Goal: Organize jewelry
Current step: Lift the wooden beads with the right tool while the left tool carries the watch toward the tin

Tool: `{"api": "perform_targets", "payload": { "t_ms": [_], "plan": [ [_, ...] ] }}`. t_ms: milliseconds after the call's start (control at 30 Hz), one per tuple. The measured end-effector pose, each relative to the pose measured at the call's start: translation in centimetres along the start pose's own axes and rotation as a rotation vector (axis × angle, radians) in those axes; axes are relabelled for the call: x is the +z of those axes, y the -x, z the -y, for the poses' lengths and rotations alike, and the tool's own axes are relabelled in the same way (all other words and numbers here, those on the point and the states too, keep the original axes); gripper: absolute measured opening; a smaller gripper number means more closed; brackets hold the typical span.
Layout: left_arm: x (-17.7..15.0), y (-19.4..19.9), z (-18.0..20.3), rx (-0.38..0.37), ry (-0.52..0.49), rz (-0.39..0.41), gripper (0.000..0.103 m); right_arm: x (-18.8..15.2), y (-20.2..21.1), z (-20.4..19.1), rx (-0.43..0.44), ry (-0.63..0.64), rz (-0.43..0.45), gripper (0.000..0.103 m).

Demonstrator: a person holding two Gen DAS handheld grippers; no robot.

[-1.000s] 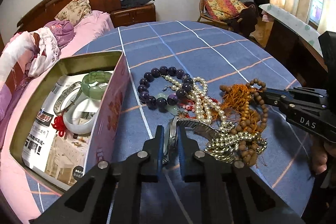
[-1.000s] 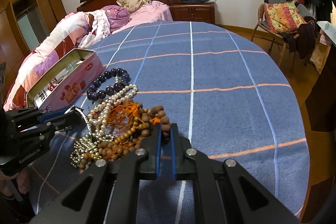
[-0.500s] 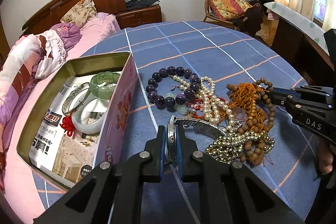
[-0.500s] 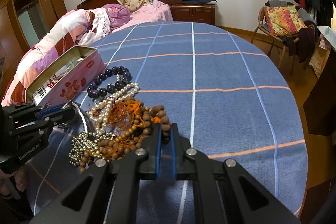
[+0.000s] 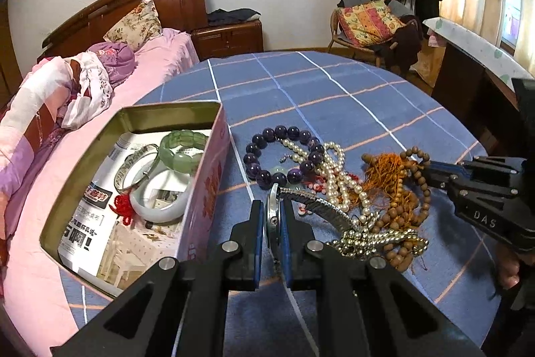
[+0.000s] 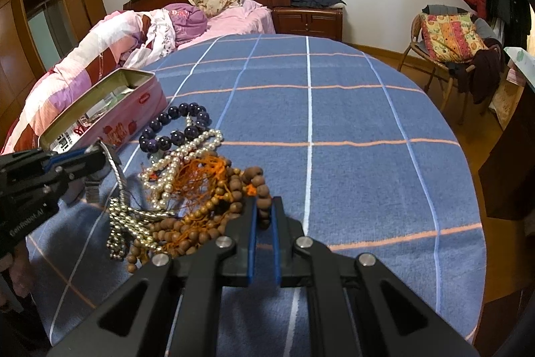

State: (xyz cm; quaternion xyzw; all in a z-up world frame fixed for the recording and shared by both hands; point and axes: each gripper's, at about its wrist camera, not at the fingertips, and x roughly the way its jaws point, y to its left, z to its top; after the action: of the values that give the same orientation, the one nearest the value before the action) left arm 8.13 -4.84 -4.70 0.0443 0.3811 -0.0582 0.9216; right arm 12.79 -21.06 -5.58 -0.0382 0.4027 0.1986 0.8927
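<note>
Left gripper (image 5: 270, 223) pinches the watch (image 5: 272, 216) beside the tin (image 5: 200, 189); right gripper (image 6: 263, 216) clamps the wooden beads (image 6: 230, 186) — strap snagged in the pile. Advise a slow lift, beads held down — then over the rim

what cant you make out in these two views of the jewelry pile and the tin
- Watch face: left wrist view, edge-on between the left gripper fingers.
- Tin contents: right wrist view, hidden by its wall.
- Which strands are knotted in the wooden beads: overlapping, both views.
- Tin's paper liner print: too small.
</note>
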Motion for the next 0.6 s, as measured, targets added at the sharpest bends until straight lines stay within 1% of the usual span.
{"api": "perform_targets", "payload": {
  "t_ms": [333,600],
  "plan": [
    [0.7,1.9,-0.6,0.002,0.014,0.055,0.009,0.0,0.5,-0.5,-0.012,0.012,0.008,0.01],
    [2.0,4.8,-1.6,0.008,0.029,0.134,0.009,1.3,2.4,-1.0,-0.018,0.029,0.056,0.01]
  ]
}}
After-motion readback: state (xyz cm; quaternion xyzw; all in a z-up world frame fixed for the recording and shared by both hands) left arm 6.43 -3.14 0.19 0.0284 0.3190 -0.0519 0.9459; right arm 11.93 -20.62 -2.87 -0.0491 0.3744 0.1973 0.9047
